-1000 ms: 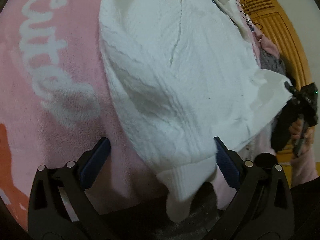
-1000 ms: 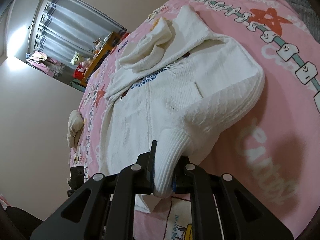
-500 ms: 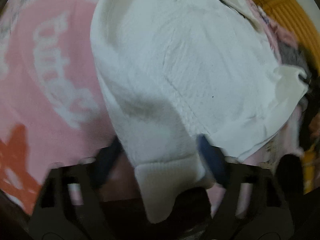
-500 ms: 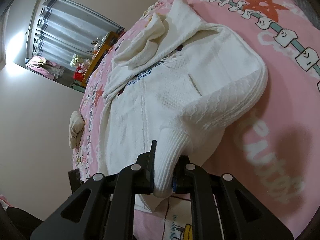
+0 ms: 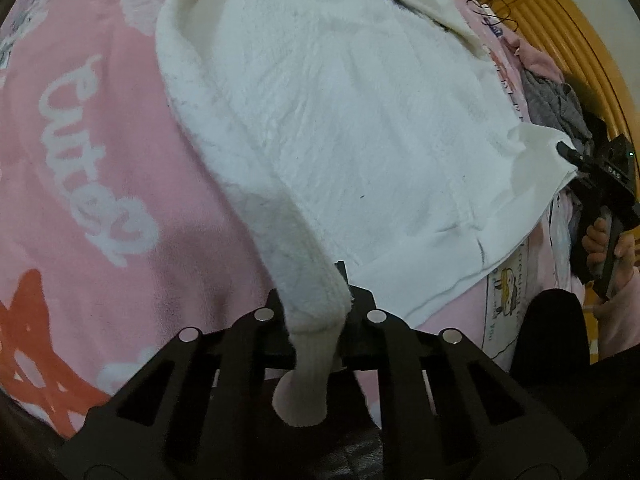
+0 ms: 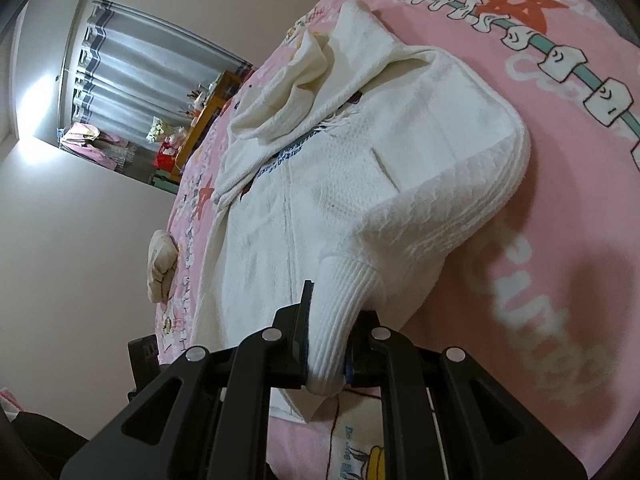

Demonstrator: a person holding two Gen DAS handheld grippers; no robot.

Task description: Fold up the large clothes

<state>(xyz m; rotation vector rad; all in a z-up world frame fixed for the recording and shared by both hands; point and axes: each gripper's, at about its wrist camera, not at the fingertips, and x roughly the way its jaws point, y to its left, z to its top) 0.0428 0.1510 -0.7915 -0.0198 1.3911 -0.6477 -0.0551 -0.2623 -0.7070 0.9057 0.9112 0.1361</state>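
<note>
the left gripper (image 5: 316, 316) is closed on the ribbed cuff (image 5: 310, 344) of a white knitted sweater (image 5: 360, 120); its jaws have just been closing, and the cuff is now pinched between the pads, with the cuff's end hanging out toward the camera. from that grip the sleeve (image 5: 224, 152) is drawn up in a curve along the sweater's left edge as this view shows it.

the right gripper (image 6: 326, 344) is likewise clamped on a ribbed cuff (image 6: 340, 320), the knit bunched tightly between the two fingers. the same gripper is seen from the left wrist view at the far right (image 5: 572, 156), held in a hand (image 5: 604, 248) with a pink sleeve at the wrist, and a corner of the white fabric is gripped at its tip.

the sweater is spread flat on a pink bedcover (image 6: 560, 220) printed with white lettering, red stars and a train of small white blocks. in the right wrist view the sweater's body (image 6: 304, 184) is laid out away from the camera, with a thick folded edge at its right side and a crumpled hood or collar part at the far end, over printed text.

beside the bedcover's left edge a cream cloth bundle (image 6: 162, 264) is seen. farther off, grey striped curtains (image 6: 132, 68) and a wooden piece of furniture with small items on it are visible. in the left wrist view, yellow wooden slats (image 5: 560, 20) and a grey garment (image 5: 556, 104) are found at the upper right.
</note>
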